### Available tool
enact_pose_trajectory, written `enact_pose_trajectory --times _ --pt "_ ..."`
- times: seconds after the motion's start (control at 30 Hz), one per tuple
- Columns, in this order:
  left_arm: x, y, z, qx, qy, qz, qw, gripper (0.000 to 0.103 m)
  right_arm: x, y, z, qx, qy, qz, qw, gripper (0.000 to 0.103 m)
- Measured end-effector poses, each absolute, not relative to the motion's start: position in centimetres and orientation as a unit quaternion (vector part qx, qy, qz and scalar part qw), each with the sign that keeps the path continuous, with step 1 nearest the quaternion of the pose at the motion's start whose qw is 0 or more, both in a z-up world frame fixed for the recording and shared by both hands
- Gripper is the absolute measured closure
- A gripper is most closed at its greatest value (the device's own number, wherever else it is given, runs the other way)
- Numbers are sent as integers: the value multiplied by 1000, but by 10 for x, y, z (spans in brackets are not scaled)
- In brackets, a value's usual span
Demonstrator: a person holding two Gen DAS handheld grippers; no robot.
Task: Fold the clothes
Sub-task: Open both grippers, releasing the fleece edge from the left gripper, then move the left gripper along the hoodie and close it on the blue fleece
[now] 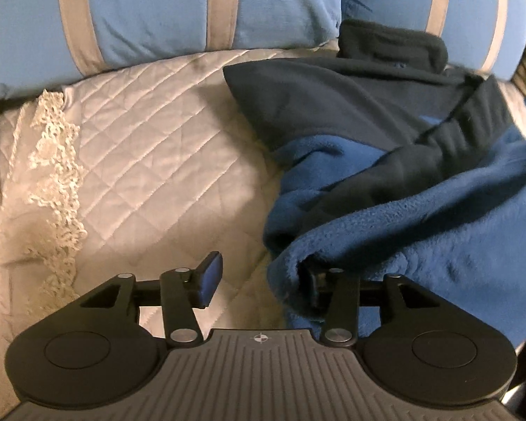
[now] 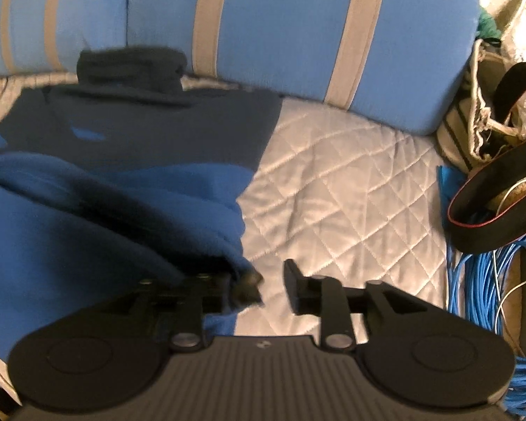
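Observation:
A fleece jacket [image 1: 420, 217], royal blue with a navy upper part and navy collar [image 1: 389, 45], lies partly folded on the quilted white cover [image 1: 150, 161]. In the left wrist view my left gripper [image 1: 261, 284] is open at the jacket's near left edge. The blue fleece drapes over its right finger and hides the pad, while its left finger [image 1: 210, 277] is bare above the quilt. In the right wrist view the jacket [image 2: 87, 217] fills the left side. My right gripper [image 2: 270, 287] is open, its left finger under the fleece edge and its right finger [image 2: 292, 287] free.
Blue cushions with grey stripes [image 1: 164, 10] [image 2: 280, 35] line the back. A cream lace piece [image 1: 52, 175] lies at the left. On the right are a fabric bag [image 2: 487, 105], a black strap [image 2: 501, 189] and coiled blue cable [image 2: 484, 280]. Bare quilt [image 2: 350, 182] lies between jacket and clutter.

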State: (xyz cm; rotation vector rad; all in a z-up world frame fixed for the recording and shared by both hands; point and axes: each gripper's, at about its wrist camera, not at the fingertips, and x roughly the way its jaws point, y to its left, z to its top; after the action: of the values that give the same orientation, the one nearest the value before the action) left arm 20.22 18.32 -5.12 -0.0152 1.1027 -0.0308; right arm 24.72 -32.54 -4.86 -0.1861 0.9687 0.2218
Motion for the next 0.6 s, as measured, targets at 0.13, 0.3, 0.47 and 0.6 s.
enact_pose_trajectory --times 0.13,0.3,0.47,0.6 --pt "203 191 -45 -52 512 -17 857 52 240 -326 -28 -53 428 112 895 22" --pt "191 207 -30 -140 443 -56 884 30 226 -319 -9 -47 391 124 911 17" --pt "178 209 -28 -123 397 -103 904 29 206 -321 1 -51 367 128 920 15" --pt "161 208 -39 -72 360 -136 920 29 191 -331 4 -45 360 125 923 14"
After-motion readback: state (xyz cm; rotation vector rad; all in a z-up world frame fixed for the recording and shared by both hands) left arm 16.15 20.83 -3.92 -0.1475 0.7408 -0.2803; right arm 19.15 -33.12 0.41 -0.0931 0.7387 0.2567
